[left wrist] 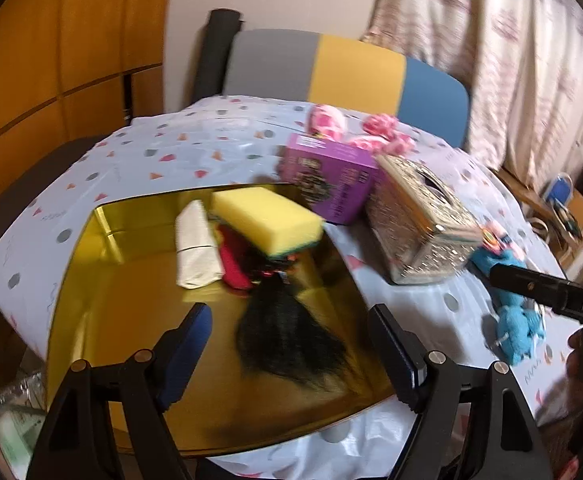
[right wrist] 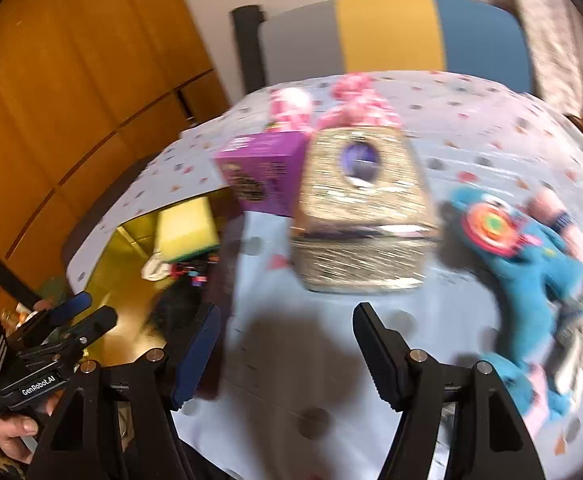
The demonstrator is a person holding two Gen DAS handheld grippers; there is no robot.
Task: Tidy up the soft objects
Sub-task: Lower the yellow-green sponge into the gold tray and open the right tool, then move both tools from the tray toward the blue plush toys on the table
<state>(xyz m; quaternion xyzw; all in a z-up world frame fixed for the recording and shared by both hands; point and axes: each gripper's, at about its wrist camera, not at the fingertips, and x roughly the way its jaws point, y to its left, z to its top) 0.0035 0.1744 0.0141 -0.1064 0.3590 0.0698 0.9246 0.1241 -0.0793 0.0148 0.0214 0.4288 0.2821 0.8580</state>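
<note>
**Soft things gathered in the gold tray, both grippers empty**

While the yellow sponge (left wrist: 267, 220), a folded white cloth (left wrist: 196, 252) and a black furry piece (left wrist: 291, 340) lie in the gold tray (left wrist: 103, 280), a blue plush toy (right wrist: 539, 276) lies apart on the dotted tablecloth (right wrist: 471, 148). The left gripper (left wrist: 291, 344) tilts down over the tray, jaws wide, holding nothing. The right gripper (right wrist: 287, 352) tilts down over bare cloth before the glittery tissue box (right wrist: 363, 216), equally wide and empty.
</note>
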